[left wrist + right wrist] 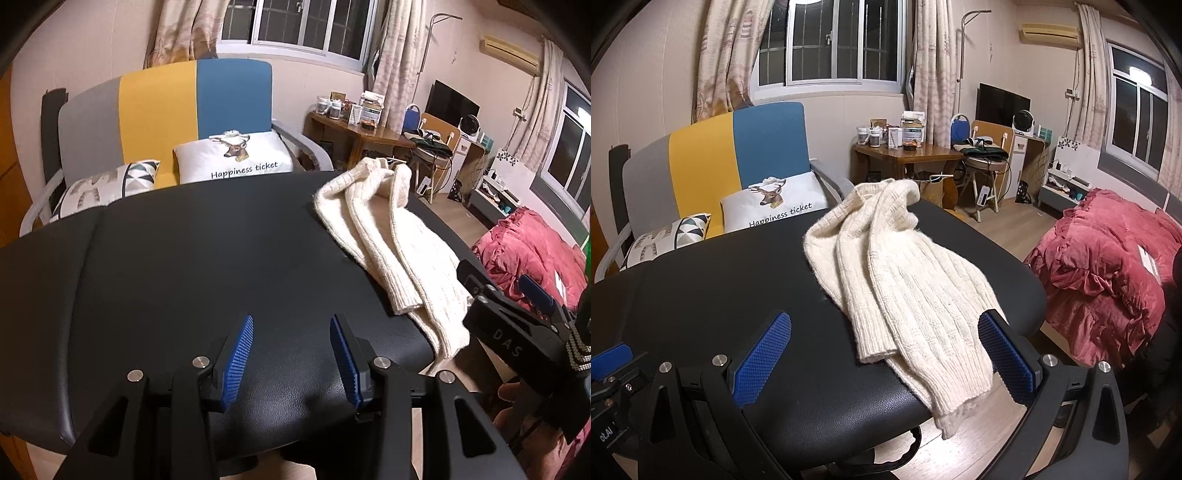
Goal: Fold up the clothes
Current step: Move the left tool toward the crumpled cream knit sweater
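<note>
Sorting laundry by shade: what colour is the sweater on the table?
Cream, rib-knit sweater; clearest in the right wrist view.

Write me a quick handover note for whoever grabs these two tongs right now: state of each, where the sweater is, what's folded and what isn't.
Left tongs: open, empty, over bare black table, apart from the sweater.
Right tongs: open wide; the cream sweater lies between the pads, not pinched.
Sweater: bunched lengthwise on the table's right side, collar end toward the sofa, near end hanging over the table's front edge.
Done: garment roughly gathered into a long strip, no neat fold visible.
Left: probably pull the hanging end back onto the table, flatten it, then fold it across.
</note>
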`<state>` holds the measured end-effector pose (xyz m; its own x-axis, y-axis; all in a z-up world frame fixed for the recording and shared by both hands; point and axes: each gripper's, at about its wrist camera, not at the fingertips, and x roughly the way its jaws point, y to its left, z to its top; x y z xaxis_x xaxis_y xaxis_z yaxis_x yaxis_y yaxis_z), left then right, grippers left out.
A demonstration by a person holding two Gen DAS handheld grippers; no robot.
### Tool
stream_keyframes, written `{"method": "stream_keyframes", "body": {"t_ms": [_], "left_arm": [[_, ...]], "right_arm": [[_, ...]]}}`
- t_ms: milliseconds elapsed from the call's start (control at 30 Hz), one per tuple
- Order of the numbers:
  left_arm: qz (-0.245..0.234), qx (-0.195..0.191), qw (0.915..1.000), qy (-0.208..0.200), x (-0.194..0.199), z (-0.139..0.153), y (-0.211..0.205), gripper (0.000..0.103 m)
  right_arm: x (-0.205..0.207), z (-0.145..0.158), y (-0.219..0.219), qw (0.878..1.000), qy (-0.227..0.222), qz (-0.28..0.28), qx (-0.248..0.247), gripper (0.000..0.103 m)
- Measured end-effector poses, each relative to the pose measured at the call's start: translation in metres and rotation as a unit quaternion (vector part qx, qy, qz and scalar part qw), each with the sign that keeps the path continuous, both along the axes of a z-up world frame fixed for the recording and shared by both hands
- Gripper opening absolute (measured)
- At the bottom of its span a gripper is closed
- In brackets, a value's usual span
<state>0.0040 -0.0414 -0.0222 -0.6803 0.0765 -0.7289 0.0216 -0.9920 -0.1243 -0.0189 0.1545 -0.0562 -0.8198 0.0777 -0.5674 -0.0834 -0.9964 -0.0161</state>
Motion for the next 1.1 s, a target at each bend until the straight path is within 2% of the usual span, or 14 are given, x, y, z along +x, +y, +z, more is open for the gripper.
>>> {"method": "stream_keyframes", "body": {"t_ms": [333, 633, 800, 867, 967, 1033, 1100], "left_arm": [[0.003, -0.013, 0.9999, -0.006, 0.012, -0.011, -0.012, 0.044], [-0.034, -0.024, 0.9989, -0.022, 0.044, -0.025, -0.008, 0.044], [-0.032, -0.024, 0.9991, -0.009, 0.062, -0.020, -0.015, 0.044], [-0.047, -0.018, 0.9987, -0.008, 0.068, -0.018, -0.016, 0.044], [-0.100, 0.003, 0.9945, -0.028, 0.077, -0.023, -0.008, 0.045], [-0.104, -0.001, 0.9943, -0.024, 0.080, -0.021, -0.007, 0.045], [-0.111, 0.016, 0.9935, -0.021, 0.080, -0.019, -0.008, 0.045]], "right_arm": [[0.003, -0.001, 0.001, 1.000, -0.002, 0.002, -0.003, 0.103], [0.004, -0.009, 0.005, 0.999, -0.021, 0.014, -0.029, 0.103], [0.005, -0.012, 0.007, 0.999, -0.030, 0.012, -0.033, 0.103], [0.006, -0.012, 0.006, 0.999, -0.032, 0.010, -0.027, 0.103], [0.009, -0.011, 0.004, 0.999, -0.029, 0.012, -0.021, 0.103], [0.011, -0.009, 0.003, 0.999, -0.024, 0.013, -0.020, 0.103], [0.013, -0.007, 0.002, 0.999, -0.021, 0.014, -0.020, 0.103]]}}
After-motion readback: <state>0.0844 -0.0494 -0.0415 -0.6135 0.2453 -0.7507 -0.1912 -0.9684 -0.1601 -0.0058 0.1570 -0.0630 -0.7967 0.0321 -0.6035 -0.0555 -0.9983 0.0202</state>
